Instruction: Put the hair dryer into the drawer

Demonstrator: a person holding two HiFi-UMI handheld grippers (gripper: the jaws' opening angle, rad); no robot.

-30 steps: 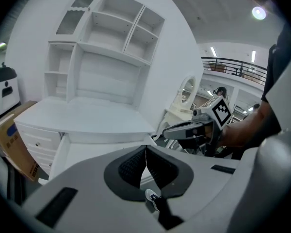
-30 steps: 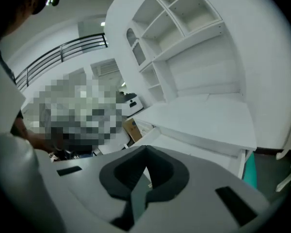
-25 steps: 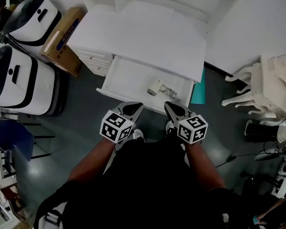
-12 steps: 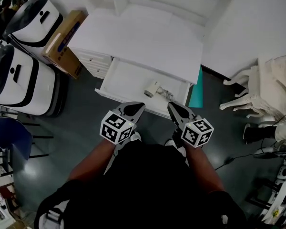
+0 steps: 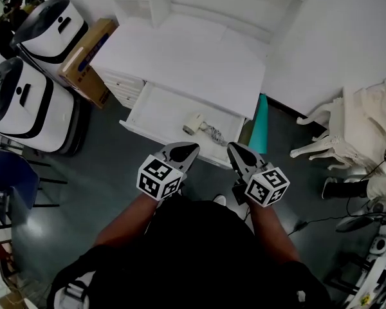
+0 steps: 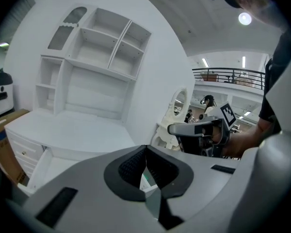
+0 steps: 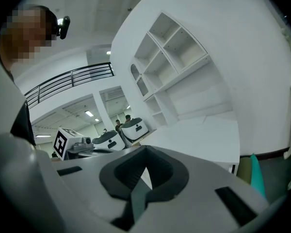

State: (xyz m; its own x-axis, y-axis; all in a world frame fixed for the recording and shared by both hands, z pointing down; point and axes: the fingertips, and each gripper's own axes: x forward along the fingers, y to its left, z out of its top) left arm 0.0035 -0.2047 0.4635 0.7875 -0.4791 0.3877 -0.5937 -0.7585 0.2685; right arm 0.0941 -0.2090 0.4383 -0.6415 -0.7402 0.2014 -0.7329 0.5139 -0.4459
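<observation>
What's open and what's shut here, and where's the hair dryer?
drawer: pulled open.
hair dryer: lying inside the drawer, its cord in a loose heap beside it.
left gripper: shut, holding nothing, in front of the drawer.
right gripper: shut, holding nothing, in front of the drawer.

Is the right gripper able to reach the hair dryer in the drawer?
Probably yes: the drawer stands open, the hair dryer lies uncovered, and nothing blocks the right gripper, though its jaws are shut.
</observation>
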